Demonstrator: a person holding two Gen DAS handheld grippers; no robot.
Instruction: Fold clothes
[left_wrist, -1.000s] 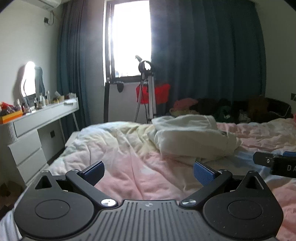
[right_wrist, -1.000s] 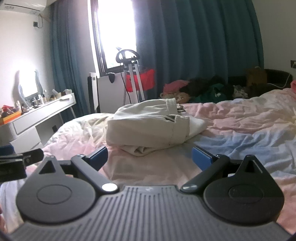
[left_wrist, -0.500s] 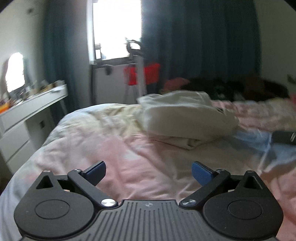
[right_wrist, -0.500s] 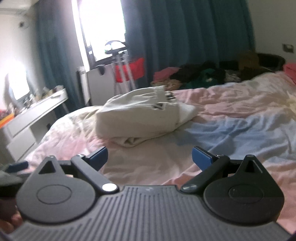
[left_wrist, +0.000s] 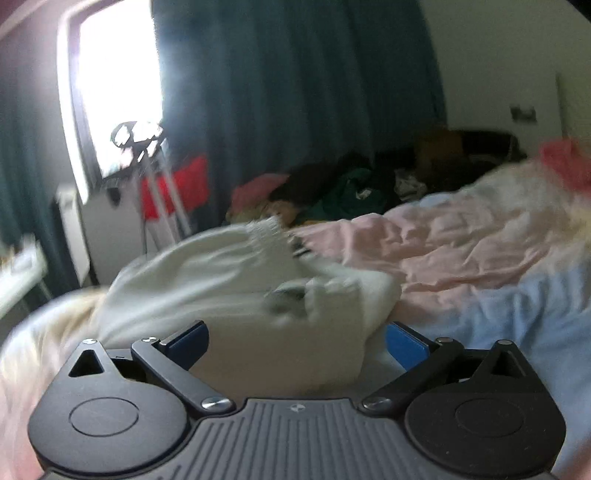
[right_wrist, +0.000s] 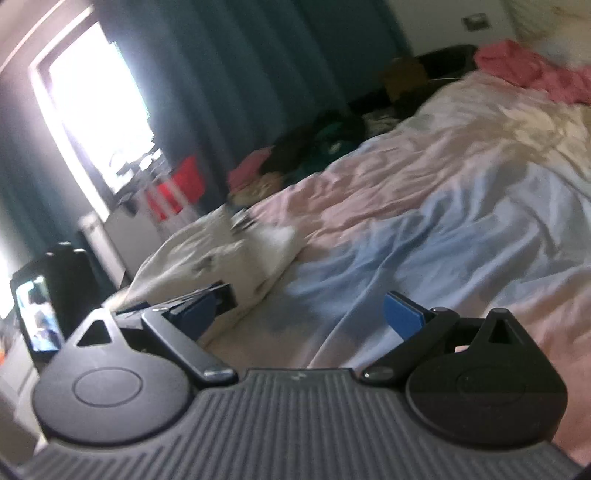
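Observation:
A cream-white garment (left_wrist: 240, 280) lies bunched on the bed, partly folded. In the left wrist view it fills the space right in front of my left gripper (left_wrist: 295, 339), which is open with its blue pads on either side of the cloth's near edge. In the right wrist view the same garment (right_wrist: 221, 254) lies to the left, and my right gripper (right_wrist: 306, 314) is open and empty above the pale blue part of the duvet. The left gripper's body (right_wrist: 48, 291) shows at the far left of that view. Both views are motion-blurred.
The bed carries a crumpled pink, blue and cream duvet (right_wrist: 424, 206). A pile of dark, green and pink clothes (left_wrist: 343, 188) lies at the far side. A pink cloth (right_wrist: 532, 74) lies near the headboard. A tripod (left_wrist: 155, 177) and a red item stand by the window.
Both grippers have moved forward and swung right. The left gripper has closed in on the white garment, which now sits between its open pads. The right view has tilted.

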